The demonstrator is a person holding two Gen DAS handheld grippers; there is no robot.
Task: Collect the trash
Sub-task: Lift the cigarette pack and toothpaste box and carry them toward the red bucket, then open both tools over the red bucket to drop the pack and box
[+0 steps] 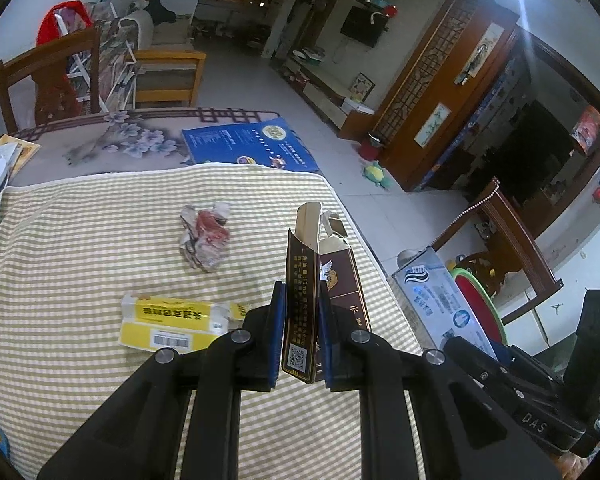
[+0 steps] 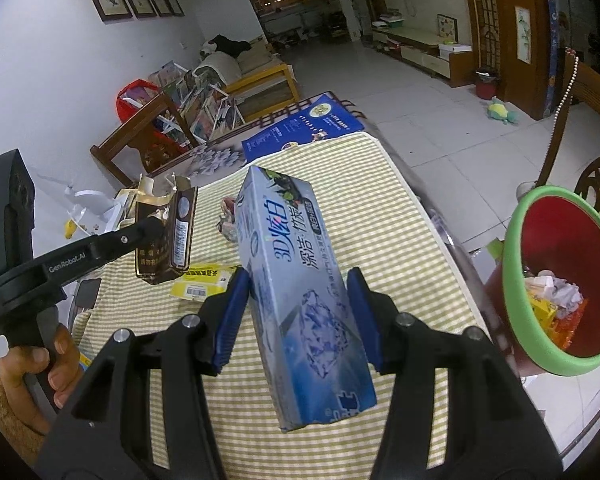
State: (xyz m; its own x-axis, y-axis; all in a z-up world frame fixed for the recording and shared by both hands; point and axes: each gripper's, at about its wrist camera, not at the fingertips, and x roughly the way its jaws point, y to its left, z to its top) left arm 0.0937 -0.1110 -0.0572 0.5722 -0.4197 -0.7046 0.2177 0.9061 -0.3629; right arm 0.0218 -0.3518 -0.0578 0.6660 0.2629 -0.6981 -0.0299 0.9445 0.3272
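Plainly 2 cartons up off the striped desk (image 2: 400, 216): left claw (image 1: 300, 336) clamped flat on a torn brown carton (image 1: 300, 304), right claw (image 2: 300, 316) pinching a long blue toothpaste box (image 2: 296, 280) mid-length, tilted. Probably both empty card: light, easily crushed, best held across broad faces. Nearby, the red bin (image 2: 556, 280), part-filled. Left on the desk: crumpled wrapper (image 1: 205, 236), yellow box (image 1: 176, 322).
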